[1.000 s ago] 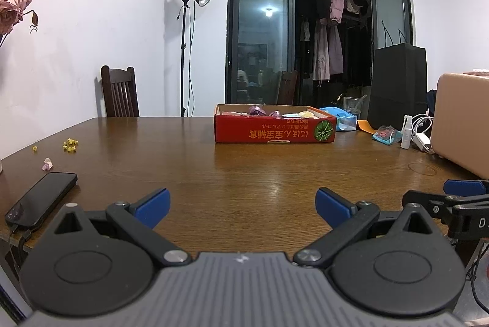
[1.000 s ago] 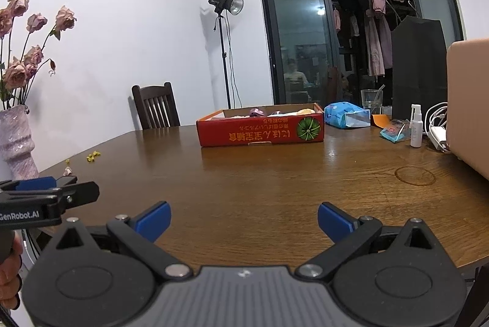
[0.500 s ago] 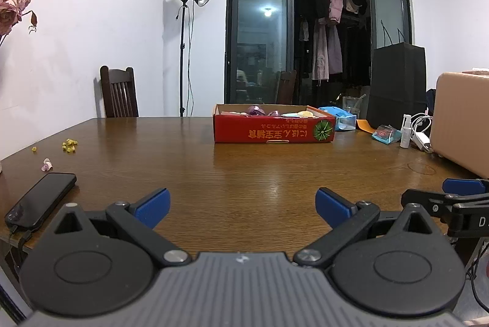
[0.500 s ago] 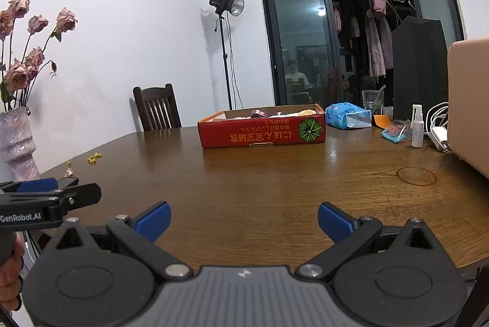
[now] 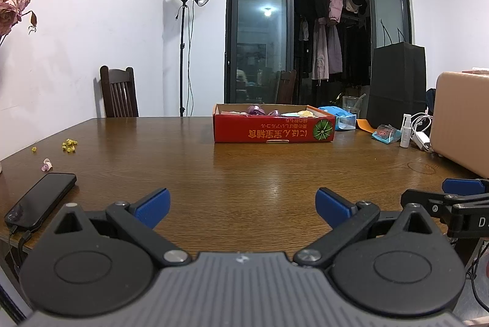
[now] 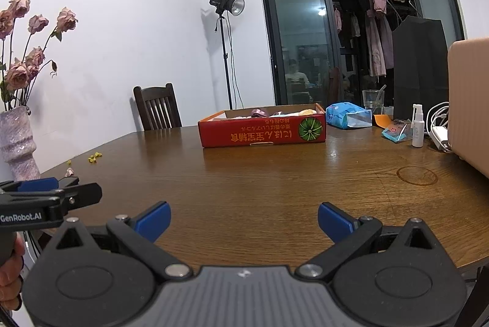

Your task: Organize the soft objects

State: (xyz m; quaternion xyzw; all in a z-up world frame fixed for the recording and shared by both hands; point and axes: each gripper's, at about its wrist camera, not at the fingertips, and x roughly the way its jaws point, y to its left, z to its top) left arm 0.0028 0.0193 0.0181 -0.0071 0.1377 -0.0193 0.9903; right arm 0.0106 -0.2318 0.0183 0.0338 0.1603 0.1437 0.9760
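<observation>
Seen from both wrist views: left gripper (image 5: 241, 201) and right gripper (image 6: 244, 215) held side by side at the near edge of the wooden table (image 5: 244, 174), jaws of each spread wide, nothing between the blue pads. Soft objects (image 5: 275, 113) found piled in the shallow red cardboard box (image 5: 272, 131) toward the far side of the table, well apart from both grippers; purple, yellow and pale pieces peeking above the rim, too small and too low in view to be told apart or counted. No soft item spotted loose on the bare wood between grippers and box. Off to the left, a dark phone (image 5: 39, 201) near the table edge and a few yellow petals (image 5: 69, 145); off to the right, a blue packet (image 6: 348, 115), a small spray bottle (image 6: 417, 126) and a tan case (image 5: 461, 119). Judged to fit either of two stages equally: items gathered in the box with sorting yet to come, or items already put away there. Hence no single move advised; for any handling of such limp pieces, judged wise to approach the box from above its rim, keep jaws wide until over one piece, pinch at a bunched fold rather than a thin edge, lift slowly, and steady the light box with the other gripper against sliding.
</observation>
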